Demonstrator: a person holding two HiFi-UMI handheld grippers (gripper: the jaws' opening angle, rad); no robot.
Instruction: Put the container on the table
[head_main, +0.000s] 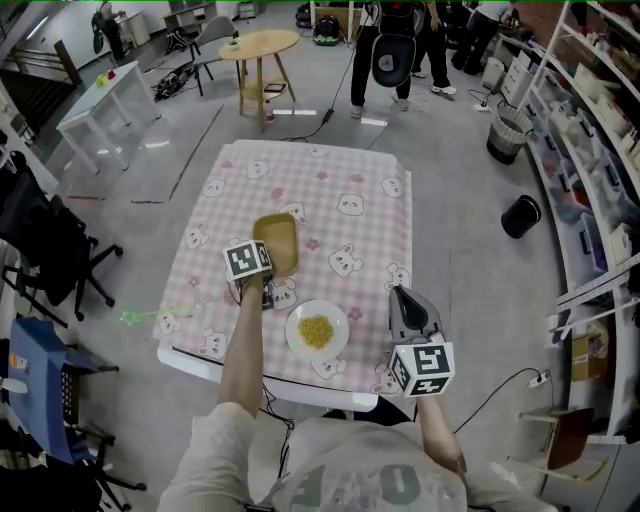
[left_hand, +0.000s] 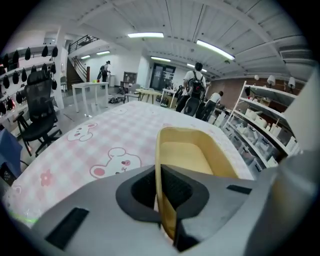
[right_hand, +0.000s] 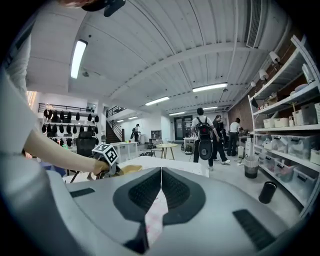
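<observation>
L claw (left_hand: 159, 176) grips container (left_hand: 192, 152) (R claw (right_hand: 161, 175) shut).

The mustard-yellow, rectangular container (head_main: 277, 242) is empty, open side up, level over the table's (head_main: 345, 175) middle, its near rim pinched by the left hand-held gripper (left_hand: 159, 197).

We are in a big workroom, like a lab. Right of the table (head_main: 200, 367) with the bunny cloth (head_main: 330, 185) stand long shelves (head_main: 600, 130) full of boxes (head_main: 588, 192). Behind it we see a round table (head_main: 260, 44), floor cables (head_main: 333, 108) and people (head_main: 388, 50).
</observation>
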